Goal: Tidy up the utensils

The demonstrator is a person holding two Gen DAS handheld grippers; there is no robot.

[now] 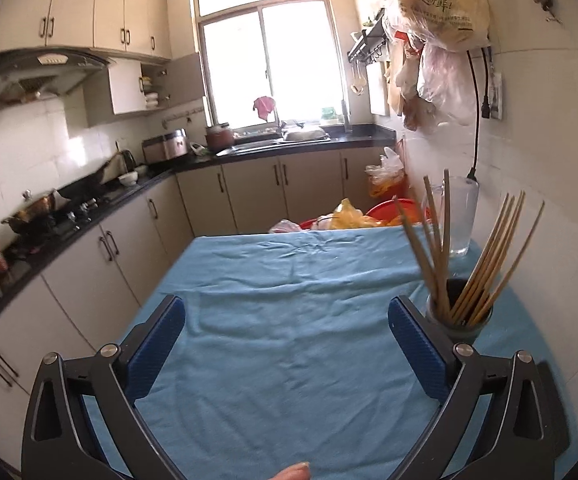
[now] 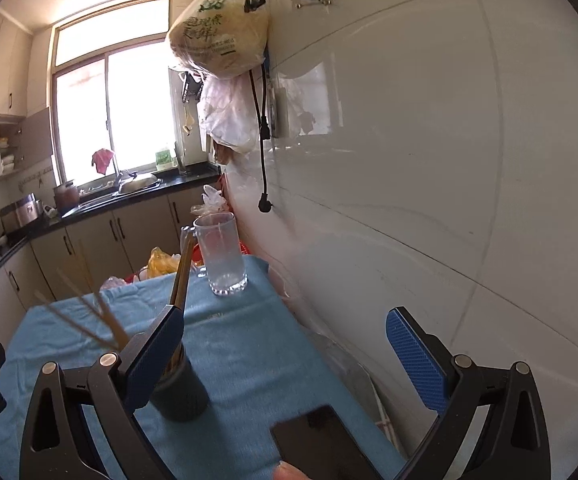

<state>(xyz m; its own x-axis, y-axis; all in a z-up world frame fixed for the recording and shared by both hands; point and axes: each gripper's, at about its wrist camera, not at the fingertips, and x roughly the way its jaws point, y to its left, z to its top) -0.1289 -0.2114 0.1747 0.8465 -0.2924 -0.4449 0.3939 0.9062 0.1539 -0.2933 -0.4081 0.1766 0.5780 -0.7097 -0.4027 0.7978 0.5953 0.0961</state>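
A dark cup [image 1: 460,319] full of wooden chopsticks [image 1: 489,264] stands on the blue cloth [image 1: 281,320] at the table's right side. My left gripper [image 1: 287,340] is open and empty above the cloth, with the cup just past its right finger. In the right wrist view the same cup [image 2: 181,388] sits behind my left finger, chopsticks [image 2: 181,272] leaning out of it. My right gripper [image 2: 285,344] is open and empty, to the right of the cup. A clear glass mug [image 2: 221,256] stands at the far right corner; it also shows in the left wrist view [image 1: 459,216].
A black phone [image 2: 321,440] lies on the cloth near the front. The white tiled wall [image 2: 449,200] runs close along the table's right edge, with hanging plastic bags [image 2: 221,40] and a dangling cable [image 2: 265,184]. A red basin [image 1: 401,210] with bags sits beyond the far edge. Kitchen counters [image 1: 89,216] line the left.
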